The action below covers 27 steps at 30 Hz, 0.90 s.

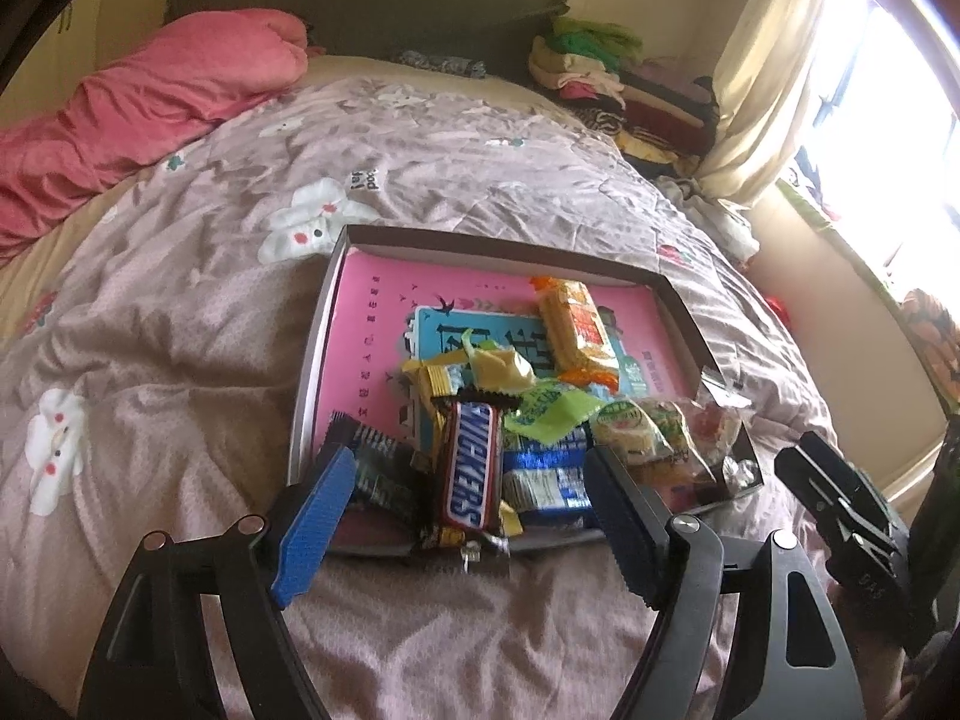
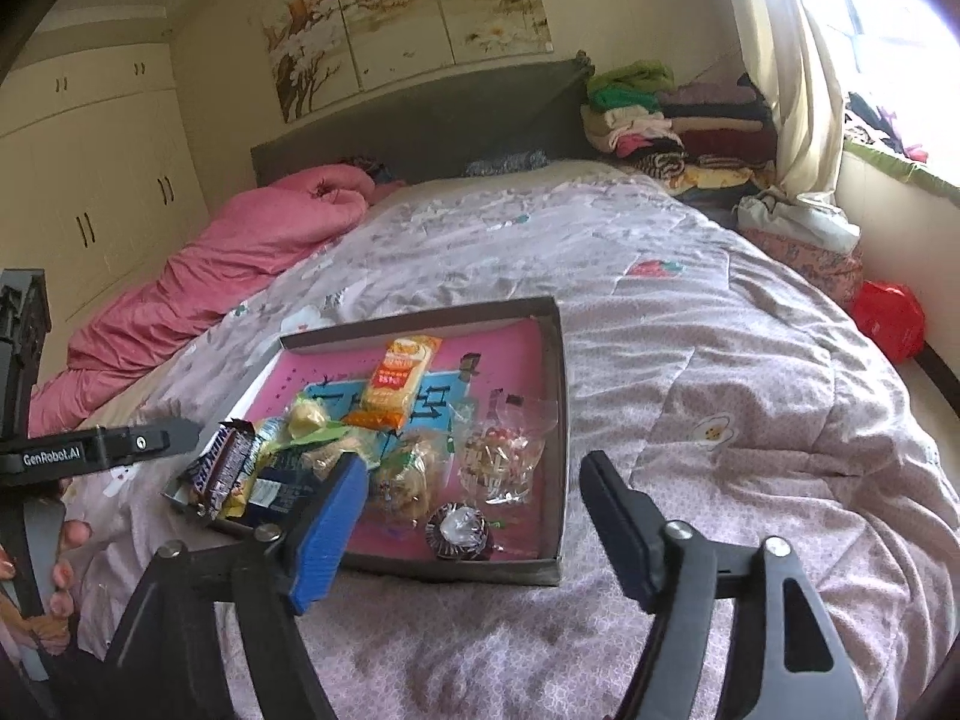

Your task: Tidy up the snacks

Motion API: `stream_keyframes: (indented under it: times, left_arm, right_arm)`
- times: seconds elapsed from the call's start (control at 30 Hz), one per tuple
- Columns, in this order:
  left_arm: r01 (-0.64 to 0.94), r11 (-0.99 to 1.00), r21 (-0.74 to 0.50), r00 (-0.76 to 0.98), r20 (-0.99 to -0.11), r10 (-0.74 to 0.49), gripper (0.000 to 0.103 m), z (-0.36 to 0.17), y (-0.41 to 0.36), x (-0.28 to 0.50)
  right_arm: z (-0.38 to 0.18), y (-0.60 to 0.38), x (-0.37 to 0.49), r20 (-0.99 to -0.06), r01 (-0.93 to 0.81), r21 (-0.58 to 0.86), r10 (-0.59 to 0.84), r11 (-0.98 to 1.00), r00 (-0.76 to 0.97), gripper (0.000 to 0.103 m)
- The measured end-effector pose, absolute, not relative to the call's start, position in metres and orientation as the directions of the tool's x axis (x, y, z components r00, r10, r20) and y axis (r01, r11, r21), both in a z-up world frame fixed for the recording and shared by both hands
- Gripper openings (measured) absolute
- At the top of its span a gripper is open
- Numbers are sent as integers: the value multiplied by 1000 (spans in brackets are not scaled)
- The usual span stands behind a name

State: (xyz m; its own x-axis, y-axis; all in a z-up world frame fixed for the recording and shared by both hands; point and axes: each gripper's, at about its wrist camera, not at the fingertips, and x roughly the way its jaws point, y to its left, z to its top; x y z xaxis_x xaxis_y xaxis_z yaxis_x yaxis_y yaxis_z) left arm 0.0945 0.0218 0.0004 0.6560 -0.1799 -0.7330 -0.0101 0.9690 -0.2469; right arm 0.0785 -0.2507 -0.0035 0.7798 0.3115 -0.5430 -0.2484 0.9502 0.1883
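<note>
Two wrist views cover one shallow cardboard tray with a pink printed floor (image 1: 360, 300) (image 2: 555, 420), which rests on the bed's mauve flower-patterned quilt (image 1: 180, 360) (image 2: 720, 360).

Left wrist view: I see the snacks heaped at the tray's near end. A brown Snickers bar (image 1: 471, 468) lies lengthwise, its near end over the tray's front rim. Beside it are a blue-and-white wrapped packet (image 1: 546, 477), a dark striped wrapper (image 1: 384, 468) and a green crumpled wrapper (image 1: 546, 414). An orange-and-yellow biscuit packet (image 1: 579, 330) sits farther back, alone on the pink floor. My left gripper (image 1: 468, 522) hovers low over the front rim, level and pointing up the bed; its jaws stand wide apart, straddling the Snickers bar without touching it. The right gripper's body shows at this view's right edge.

Right wrist view only: a round dark-foil wrapped sweet (image 2: 459, 531) lies in the near corner of the tray, with a clear crinkled bag of small sweets (image 2: 501, 462) just behind it. These are largely lost in glare from the left. I also see a painted panel above the headboard and cream wardrobe doors (image 2: 90, 180). My right gripper (image 2: 474, 528) is held near the tray's near right corner, jaws wide apart and holding nothing.
</note>
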Motion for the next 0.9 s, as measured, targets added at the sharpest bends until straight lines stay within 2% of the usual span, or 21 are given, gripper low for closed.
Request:
stream_keyframes:
  times: [0.4, 0.53, 0.9]
  left_arm:
    - [-20, 979, -202, 637, -758, -143, 80, -6, 10, 48]
    - [-8, 983, -185, 626, -767, -140, 80, -13, 2, 34]
    - [29, 988, -153, 598, -789, -140, 80, -18, -12, 9]
  right_arm:
    - [7, -228, 46, -559, -252, 154, 294, 956, 776, 89]
    - [-4, -224, 39, -613, -229, 169, 284, 959, 738, 90]
    - [-15, -205, 9, -651, -246, 85, 240, 966, 720, 94]
